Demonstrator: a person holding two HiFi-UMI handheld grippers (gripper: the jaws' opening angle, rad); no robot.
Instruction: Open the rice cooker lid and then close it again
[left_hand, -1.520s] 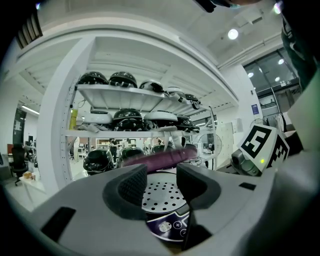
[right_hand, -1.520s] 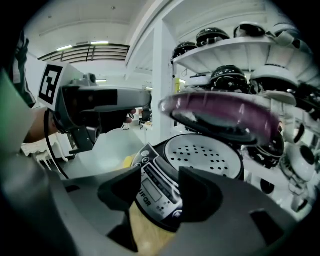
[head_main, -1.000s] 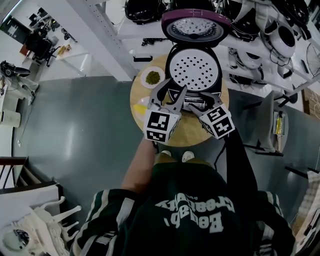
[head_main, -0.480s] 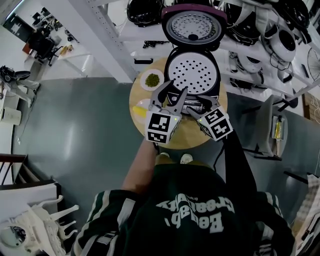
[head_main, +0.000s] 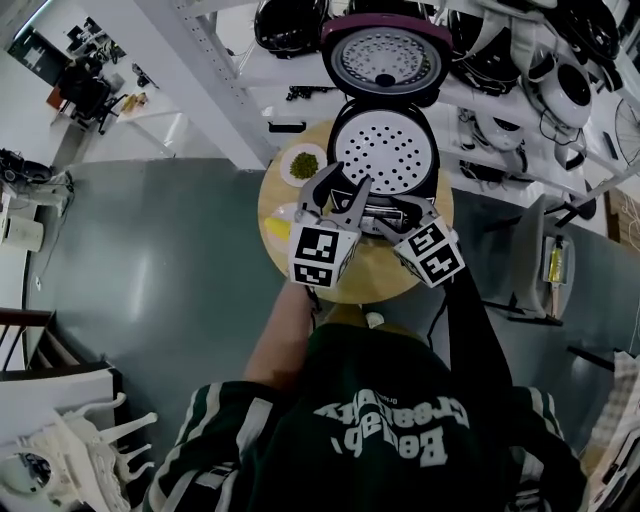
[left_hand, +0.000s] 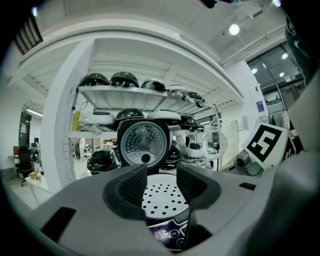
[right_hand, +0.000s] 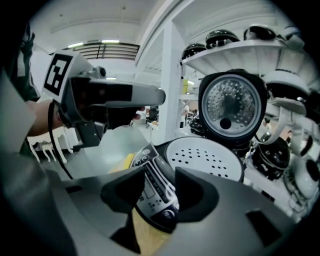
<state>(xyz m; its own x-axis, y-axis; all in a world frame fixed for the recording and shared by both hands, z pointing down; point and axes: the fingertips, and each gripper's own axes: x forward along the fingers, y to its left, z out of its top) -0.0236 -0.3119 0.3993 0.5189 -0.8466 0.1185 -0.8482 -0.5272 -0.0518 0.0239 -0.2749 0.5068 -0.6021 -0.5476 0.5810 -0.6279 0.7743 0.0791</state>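
Head view: the rice cooker (head_main: 385, 150) sits on a round wooden counter (head_main: 372, 277), its lid (head_main: 385, 58) swung fully upright behind it — the opening half of the job looks done. Both tools hover just in front of the cooker's control panel (right_hand: 155, 195). The left gripper (head_main: 347, 182) has its jaws apart and empty. The right gripper (head_main: 392, 214) has just been closing its jaws a little, but they remain apart with nothing between them. Closing well likely means reaching over the cooker to the lid's top rim and bringing it forward and down in one smooth arc, with the other gripper steadying the cooker's front — then pressing until it clicks shut.
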